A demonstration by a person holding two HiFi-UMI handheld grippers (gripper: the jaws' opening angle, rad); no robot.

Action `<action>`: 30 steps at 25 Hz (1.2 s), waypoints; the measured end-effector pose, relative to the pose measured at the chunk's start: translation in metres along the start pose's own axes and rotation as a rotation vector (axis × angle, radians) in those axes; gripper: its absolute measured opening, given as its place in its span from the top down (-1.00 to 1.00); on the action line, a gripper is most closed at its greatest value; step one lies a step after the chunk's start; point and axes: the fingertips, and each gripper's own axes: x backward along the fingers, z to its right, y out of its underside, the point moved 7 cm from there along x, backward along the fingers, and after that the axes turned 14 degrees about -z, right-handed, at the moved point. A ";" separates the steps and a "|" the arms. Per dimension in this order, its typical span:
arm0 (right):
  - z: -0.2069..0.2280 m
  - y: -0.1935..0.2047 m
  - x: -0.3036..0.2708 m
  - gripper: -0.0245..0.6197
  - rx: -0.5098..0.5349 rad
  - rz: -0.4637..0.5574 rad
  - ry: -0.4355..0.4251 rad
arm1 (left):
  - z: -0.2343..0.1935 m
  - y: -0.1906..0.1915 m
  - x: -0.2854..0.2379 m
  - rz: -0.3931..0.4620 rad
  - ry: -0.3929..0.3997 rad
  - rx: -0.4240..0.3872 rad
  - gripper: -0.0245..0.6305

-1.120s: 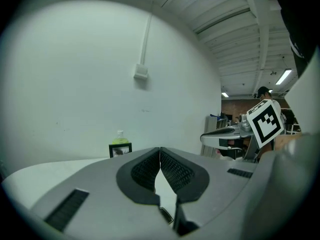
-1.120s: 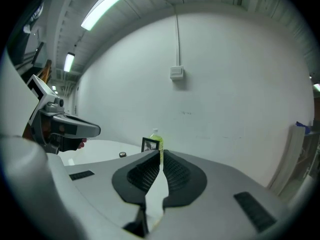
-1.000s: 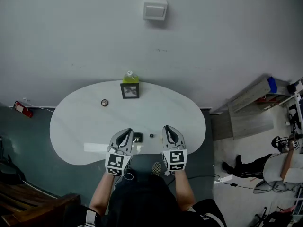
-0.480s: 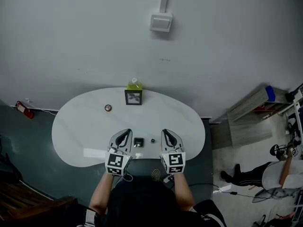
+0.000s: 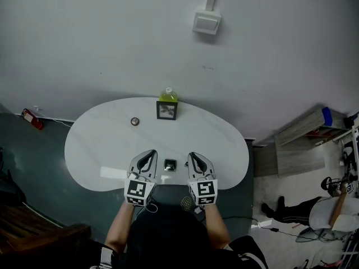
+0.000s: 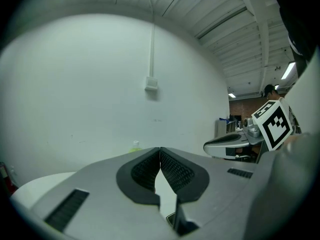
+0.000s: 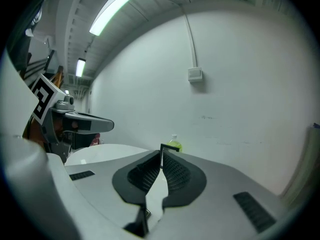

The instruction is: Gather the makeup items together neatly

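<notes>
On the white table (image 5: 101,144) a small square compact (image 5: 170,165) lies near the front edge, between my two grippers. A small round compact (image 5: 135,121) lies at the back left. A black-framed mirror (image 5: 167,110) stands at the back, with a green bottle (image 5: 168,94) behind it. My left gripper (image 5: 150,152) is shut and empty just left of the square compact. My right gripper (image 5: 190,154) is shut and empty just right of it. In the right gripper view the bottle (image 7: 173,145) shows above the closed jaws.
A switch box (image 5: 207,23) hangs on the wall behind the table. A red object (image 5: 31,119) lies on the floor at the left. At the right stand a low shelf (image 5: 303,130) and a seated person (image 5: 320,202). Dark wooden furniture (image 5: 39,237) is at the lower left.
Both grippers have moved forward a little over the table's front edge, still shut. A tiny dark item that lay right of the square compact is now hidden by the right gripper.
</notes>
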 end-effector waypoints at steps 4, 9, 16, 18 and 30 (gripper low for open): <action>-0.028 -0.011 -0.019 0.80 0.015 -0.003 -0.051 | -0.029 0.010 0.014 -0.016 -0.042 0.018 0.86; -0.078 -0.027 -0.053 0.80 0.045 -0.005 -0.115 | -0.081 0.028 0.037 -0.031 -0.101 0.049 0.86; -0.154 -0.052 -0.103 0.80 0.078 -0.014 -0.192 | -0.156 0.054 0.063 -0.042 -0.151 0.095 0.86; -0.172 -0.056 -0.115 0.80 0.086 -0.021 -0.203 | -0.174 0.062 0.069 -0.045 -0.158 0.109 0.86; -0.213 -0.064 -0.184 0.80 0.080 -0.088 -0.213 | -0.237 0.090 0.055 -0.082 -0.143 0.163 0.86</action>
